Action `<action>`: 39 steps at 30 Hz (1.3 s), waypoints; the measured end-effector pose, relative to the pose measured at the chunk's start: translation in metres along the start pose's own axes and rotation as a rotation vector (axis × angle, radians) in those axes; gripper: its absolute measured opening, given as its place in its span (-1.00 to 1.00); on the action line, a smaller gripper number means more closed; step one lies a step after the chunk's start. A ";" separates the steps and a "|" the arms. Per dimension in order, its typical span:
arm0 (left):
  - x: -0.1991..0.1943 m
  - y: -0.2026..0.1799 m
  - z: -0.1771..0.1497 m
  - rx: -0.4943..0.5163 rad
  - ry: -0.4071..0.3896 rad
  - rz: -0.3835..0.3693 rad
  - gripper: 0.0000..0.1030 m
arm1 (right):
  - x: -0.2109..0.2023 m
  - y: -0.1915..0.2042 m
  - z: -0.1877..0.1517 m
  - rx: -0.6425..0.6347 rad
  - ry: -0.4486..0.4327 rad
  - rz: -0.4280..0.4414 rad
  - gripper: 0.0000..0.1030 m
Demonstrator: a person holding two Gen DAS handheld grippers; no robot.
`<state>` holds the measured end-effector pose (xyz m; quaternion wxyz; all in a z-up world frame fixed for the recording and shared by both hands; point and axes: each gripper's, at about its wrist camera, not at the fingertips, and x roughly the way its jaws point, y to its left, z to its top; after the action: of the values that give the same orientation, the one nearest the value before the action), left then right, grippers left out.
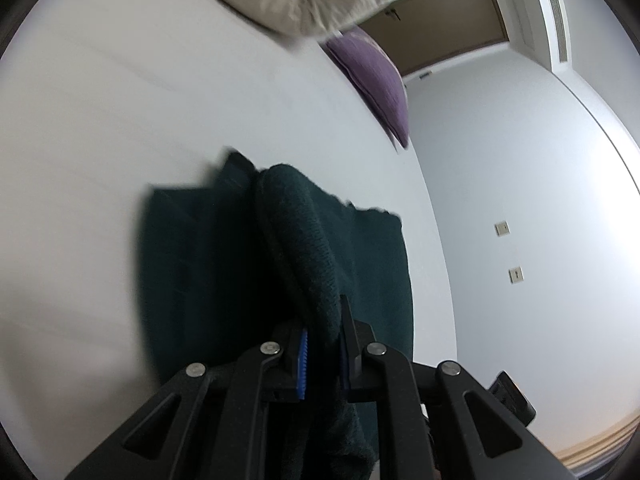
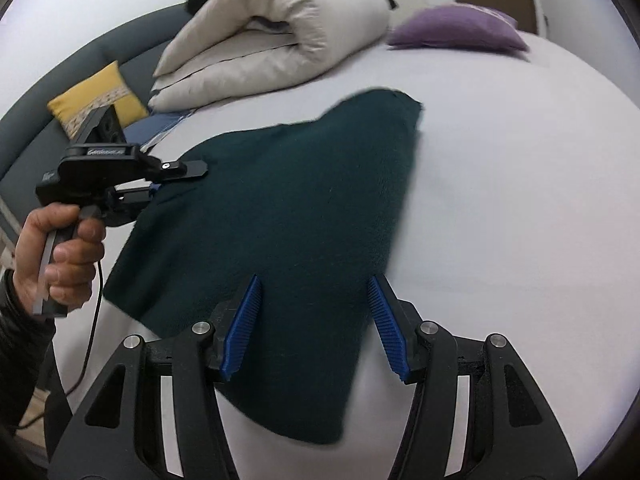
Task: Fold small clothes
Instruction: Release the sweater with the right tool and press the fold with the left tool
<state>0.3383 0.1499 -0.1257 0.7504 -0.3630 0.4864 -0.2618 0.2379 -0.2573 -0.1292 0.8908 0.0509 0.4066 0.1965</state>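
A dark green knitted garment (image 2: 280, 208) lies spread on the white bed (image 2: 500, 200). My left gripper (image 1: 323, 344) is shut on a raised fold of the garment (image 1: 300, 240) at its left edge; the fold stands up between the blue pads. In the right wrist view the left gripper (image 2: 168, 178) shows at the garment's left side, held by a hand. My right gripper (image 2: 316, 320) is open, its blue pads (image 2: 244, 324) apart just above the garment's near part, holding nothing.
A rolled beige duvet (image 2: 272, 36) lies at the far side of the bed. A purple cushion (image 2: 460, 26) lies at the far right, a yellow cushion (image 2: 100, 96) on the grey headboard at left. A cable (image 2: 90, 340) hangs from the left gripper.
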 end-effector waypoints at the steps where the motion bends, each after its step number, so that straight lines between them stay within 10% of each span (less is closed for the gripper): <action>1: -0.005 0.004 0.003 -0.006 -0.006 0.001 -0.75 | 0.002 0.006 0.002 -0.020 0.003 0.000 0.06; 18: 0.009 0.052 0.000 -0.126 -0.041 0.012 -0.64 | 0.018 0.047 -0.005 -0.114 0.045 -0.072 0.07; 21: -0.013 0.039 -0.004 -0.073 -0.110 0.109 -0.53 | 0.005 0.042 -0.007 -0.064 0.036 -0.054 0.06; 30: -0.035 -0.057 -0.063 0.371 -0.198 0.241 -0.53 | -0.017 0.024 0.015 0.213 -0.039 0.292 0.03; 34: -0.006 -0.035 -0.070 0.327 -0.144 0.297 -0.53 | 0.011 0.009 0.003 0.288 0.059 0.303 0.02; 39: -0.005 0.014 -0.070 0.208 -0.142 0.196 -0.95 | 0.029 -0.026 -0.026 0.390 0.109 0.361 -0.53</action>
<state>0.2723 0.1416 -0.1526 0.8386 -0.2516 0.4353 -0.2098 0.2441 -0.2719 -0.1732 0.7917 0.2825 0.4683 0.2723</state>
